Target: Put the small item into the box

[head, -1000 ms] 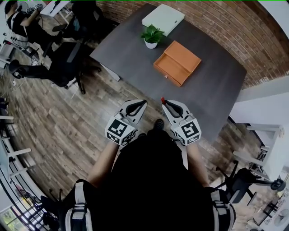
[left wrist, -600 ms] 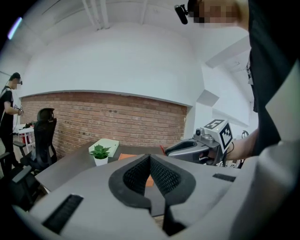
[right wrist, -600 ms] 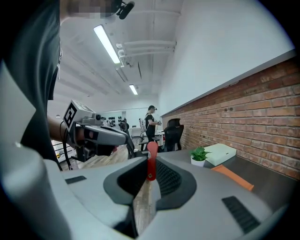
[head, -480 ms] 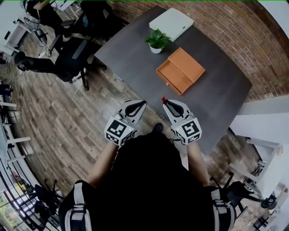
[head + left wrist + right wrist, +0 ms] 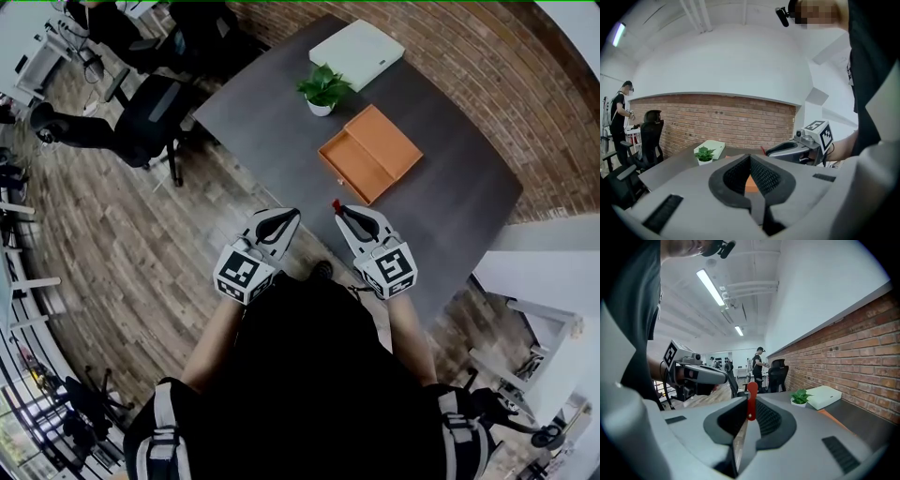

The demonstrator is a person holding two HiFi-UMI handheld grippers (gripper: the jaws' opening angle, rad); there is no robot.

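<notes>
An open orange box [image 5: 370, 155] lies on the dark grey table [image 5: 450, 197], ahead of both grippers. My right gripper [image 5: 338, 208] is held in front of the person's body, short of the table edge. It is shut on a small red item [image 5: 336, 203], which stands upright between the pads [image 5: 751, 401]. My left gripper [image 5: 286, 215] hangs beside it at the same height, with its tips together [image 5: 750, 157] and nothing in them. A bit of the orange box [image 5: 751, 183] shows through the left jaws.
A small potted plant [image 5: 322, 87] and a flat white case [image 5: 358, 52] sit at the table's far end. Office chairs [image 5: 155, 112] and a seated person are at the left on the wooden floor. A brick wall [image 5: 525, 84] runs behind the table.
The head view has shifted a little, so the table and box sit slightly lower in the picture. Both grippers keep the same pose and the red item stays gripped.
</notes>
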